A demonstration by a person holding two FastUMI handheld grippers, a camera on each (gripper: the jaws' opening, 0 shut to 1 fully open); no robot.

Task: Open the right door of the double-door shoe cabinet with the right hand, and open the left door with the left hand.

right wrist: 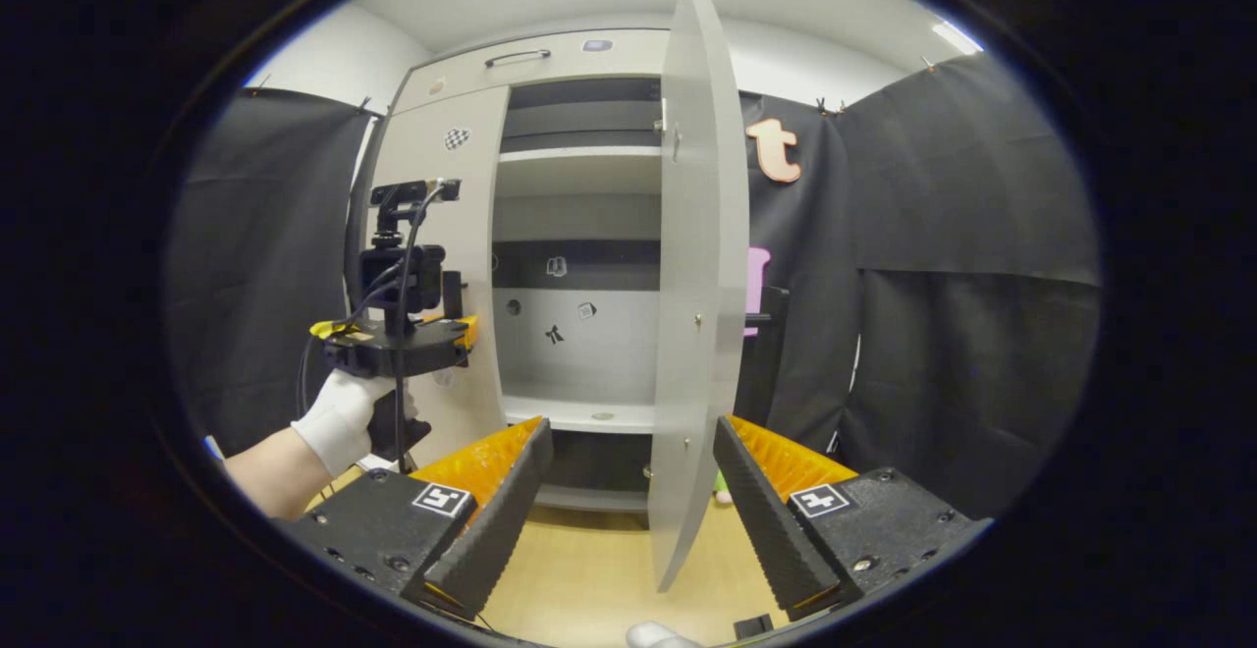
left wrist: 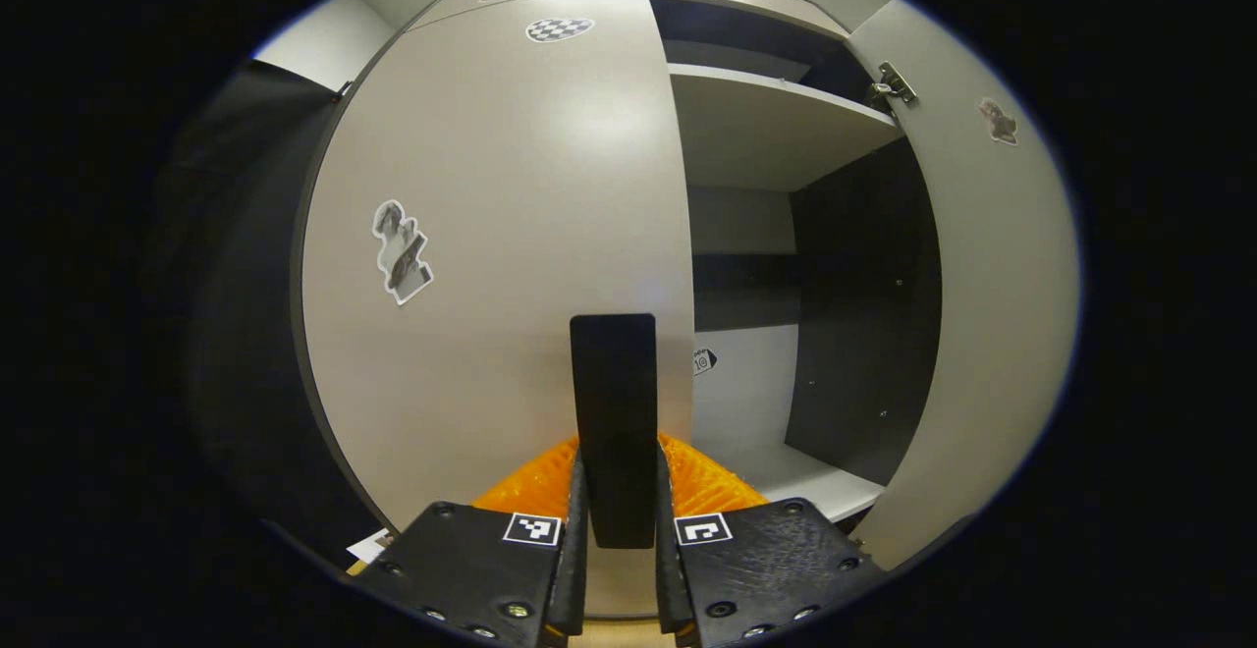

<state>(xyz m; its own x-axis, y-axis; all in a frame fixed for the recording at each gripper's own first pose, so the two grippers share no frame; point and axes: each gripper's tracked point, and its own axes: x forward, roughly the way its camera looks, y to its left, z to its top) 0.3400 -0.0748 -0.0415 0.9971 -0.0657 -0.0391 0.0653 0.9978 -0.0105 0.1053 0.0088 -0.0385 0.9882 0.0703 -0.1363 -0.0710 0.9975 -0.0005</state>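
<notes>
Cabinet point(right wrist: 579, 236), one, centre of the right gripper view; two doors. Right door point(right wrist: 692, 275) swung wide, edge-on at centre; open floor point(right wrist: 579, 569) below it. Left door point(left wrist: 491, 255) closed, its free edge at frame centre in the left gripper view. Left gripper point(left wrist: 617, 491) pinched on the one dark handle point(left wrist: 614, 412). Right gripper point(right wrist: 633, 491) spread wide, holding nothing. One gloved hand point(right wrist: 339, 417) at lower left.

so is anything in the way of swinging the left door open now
Nothing visible blocks it. The left gripper is already shut on the left door's handle, and the right door stands wide open, off to the other side.
</notes>
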